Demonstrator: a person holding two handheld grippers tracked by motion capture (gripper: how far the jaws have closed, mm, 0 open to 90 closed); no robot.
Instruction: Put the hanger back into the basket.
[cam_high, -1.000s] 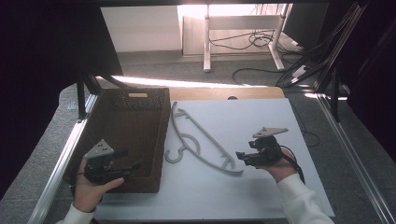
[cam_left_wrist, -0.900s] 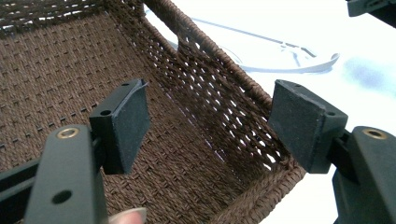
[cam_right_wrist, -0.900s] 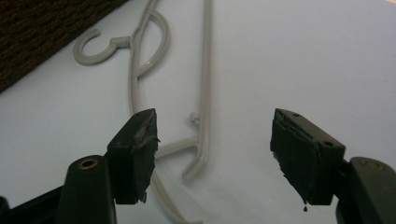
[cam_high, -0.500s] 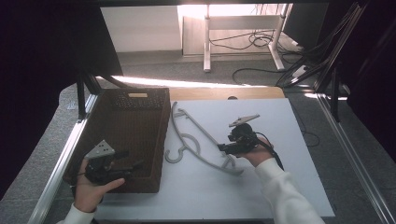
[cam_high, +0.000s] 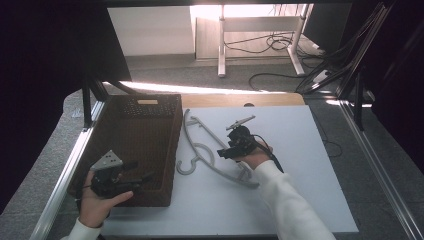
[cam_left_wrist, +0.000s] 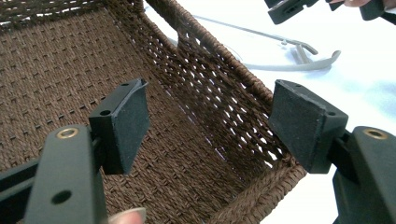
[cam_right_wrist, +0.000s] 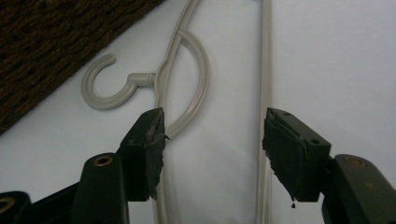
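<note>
A grey plastic clothes hanger (cam_high: 210, 150) lies flat on the white table top, its hook (cam_right_wrist: 105, 86) turned toward the brown woven basket (cam_high: 160, 145). My right gripper (cam_high: 223, 153) is open and hovers just over the hanger's middle; in the right gripper view (cam_right_wrist: 212, 149) its jaws straddle the loop and the long bar (cam_right_wrist: 266, 60), with nothing clamped. My left gripper (cam_high: 145, 180) is open over the basket's near right corner. The left gripper view (cam_left_wrist: 210, 123) looks across the basket's inner wall (cam_left_wrist: 219, 102), with nothing between the pads.
The white board (cam_high: 300, 165) covers the table to the right of the basket. Metal rails run along both table sides. Desk legs and cables stand on the floor beyond the far edge. The other gripper (cam_left_wrist: 289, 7) shows at the top of the left gripper view.
My right gripper has moved left from the open table onto the hanger's middle and come down over it. The left gripper has stayed at the basket's near corner.
</note>
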